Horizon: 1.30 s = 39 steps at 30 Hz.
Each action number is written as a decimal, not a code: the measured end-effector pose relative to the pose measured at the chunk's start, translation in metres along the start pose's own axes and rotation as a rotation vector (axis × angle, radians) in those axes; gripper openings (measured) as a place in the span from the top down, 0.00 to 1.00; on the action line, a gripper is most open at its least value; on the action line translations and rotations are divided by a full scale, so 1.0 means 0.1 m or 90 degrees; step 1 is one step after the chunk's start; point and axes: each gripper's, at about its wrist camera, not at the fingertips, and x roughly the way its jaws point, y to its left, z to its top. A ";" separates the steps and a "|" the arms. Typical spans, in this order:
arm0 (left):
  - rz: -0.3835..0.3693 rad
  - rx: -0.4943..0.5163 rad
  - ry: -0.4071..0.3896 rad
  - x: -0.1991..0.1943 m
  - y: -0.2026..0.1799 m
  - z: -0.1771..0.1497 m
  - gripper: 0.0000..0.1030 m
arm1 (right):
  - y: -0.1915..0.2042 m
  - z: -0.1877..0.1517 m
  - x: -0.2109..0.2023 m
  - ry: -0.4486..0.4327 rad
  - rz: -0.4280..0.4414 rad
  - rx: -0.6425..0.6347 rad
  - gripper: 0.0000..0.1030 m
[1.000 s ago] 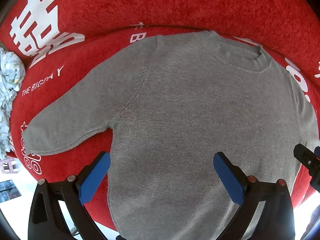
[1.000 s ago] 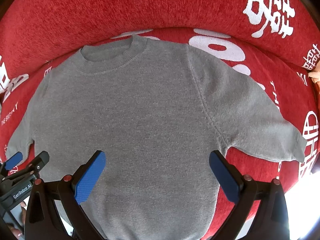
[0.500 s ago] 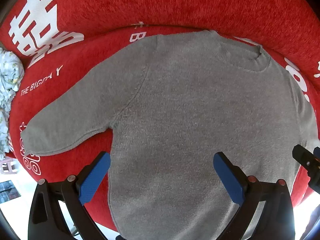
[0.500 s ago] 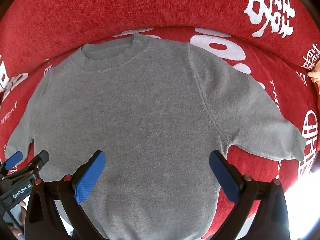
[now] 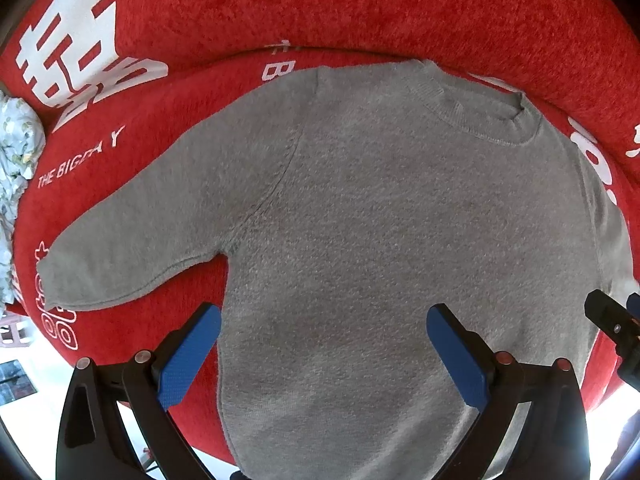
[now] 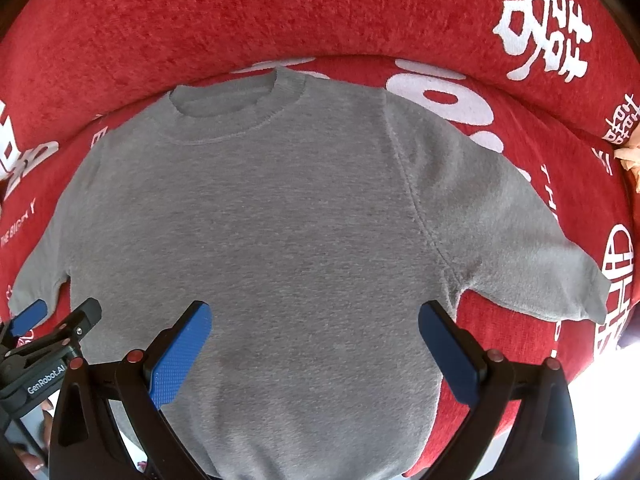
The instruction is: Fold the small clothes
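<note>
A small grey sweater (image 5: 380,220) lies flat, front up, on a red sofa seat (image 5: 160,152), collar toward the backrest and both sleeves spread out; it also shows in the right wrist view (image 6: 280,240). My left gripper (image 5: 324,316) is open and empty above the sweater's lower left part, near the hem. My right gripper (image 6: 314,312) is open and empty above the lower right part. The left sleeve (image 5: 132,240) and right sleeve (image 6: 520,248) lie out to the sides. Each gripper shows at the edge of the other's view.
The red sofa backrest (image 6: 320,12) with white printed characters rises behind the sweater. A crumpled pale patterned cloth (image 5: 16,168) lies at the far left of the seat. An orange item (image 6: 632,156) sits at the far right. The seat's front edge is just below the hem.
Both grippers have drifted very slightly; the sweater sits a touch lower in the views. Nothing was grasped or moved.
</note>
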 end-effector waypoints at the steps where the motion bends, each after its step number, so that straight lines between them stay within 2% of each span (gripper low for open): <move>1: -0.006 -0.002 -0.003 0.00 0.01 0.00 0.00 | 0.01 0.00 0.00 0.000 0.001 -0.002 0.00; 6: -0.006 -0.016 -0.021 0.03 0.20 -0.05 0.00 | 0.15 -0.04 -0.02 0.000 0.004 -0.022 0.00; 10: -0.038 -0.060 -0.028 0.07 0.57 -0.13 0.00 | 0.39 -0.10 -0.02 0.002 0.023 -0.057 0.00; 14: -0.060 -0.143 -0.056 0.17 1.22 -0.29 0.00 | 0.69 -0.20 0.01 0.007 0.048 -0.098 0.00; 16: -0.081 -0.177 -0.043 0.27 1.45 -0.33 0.00 | 0.86 -0.25 0.04 0.015 0.059 -0.117 0.00; 18: -0.096 -0.229 -0.060 0.35 1.79 -0.42 0.00 | 1.00 -0.30 0.07 0.022 0.072 -0.133 0.00; 22: -0.198 -0.344 -0.057 0.68 2.30 -0.58 0.00 | 1.28 -0.40 0.12 0.032 0.100 -0.162 0.00; 26: -0.337 -0.437 -0.039 1.06 2.54 -0.64 0.00 | 1.50 -0.49 0.18 0.044 0.125 -0.181 0.00; 30: -0.392 -0.506 -0.069 1.11 2.60 -0.51 0.00 | 1.66 -0.57 0.20 0.050 0.135 -0.203 0.00; 32: -0.407 -0.529 -0.102 1.08 2.74 -0.47 0.00 | 1.72 -0.59 0.21 0.051 0.136 -0.211 0.00; 34: -0.398 -0.541 -0.131 1.02 2.89 -0.43 0.00 | 1.76 -0.61 0.21 0.052 0.136 -0.214 0.00; 35: -0.373 -0.549 -0.151 0.97 2.96 -0.43 0.00 | 1.77 -0.62 0.21 0.053 0.136 -0.214 0.00; 36: -0.346 -0.554 -0.161 0.92 3.03 -0.45 0.07 | 1.79 -0.63 0.22 0.054 0.135 -0.214 0.00; 37: -0.321 -0.558 -0.163 0.90 3.08 -0.45 0.25 | 1.79 -0.64 0.23 0.057 0.136 -0.214 0.00; 38: -0.309 -0.560 -0.156 0.89 3.13 -0.46 0.35 | 1.79 -0.65 0.23 0.059 0.136 -0.213 0.00; 39: -0.303 -0.562 -0.145 0.91 3.17 -0.47 0.57 | 1.79 -0.66 0.23 0.060 0.136 -0.213 0.00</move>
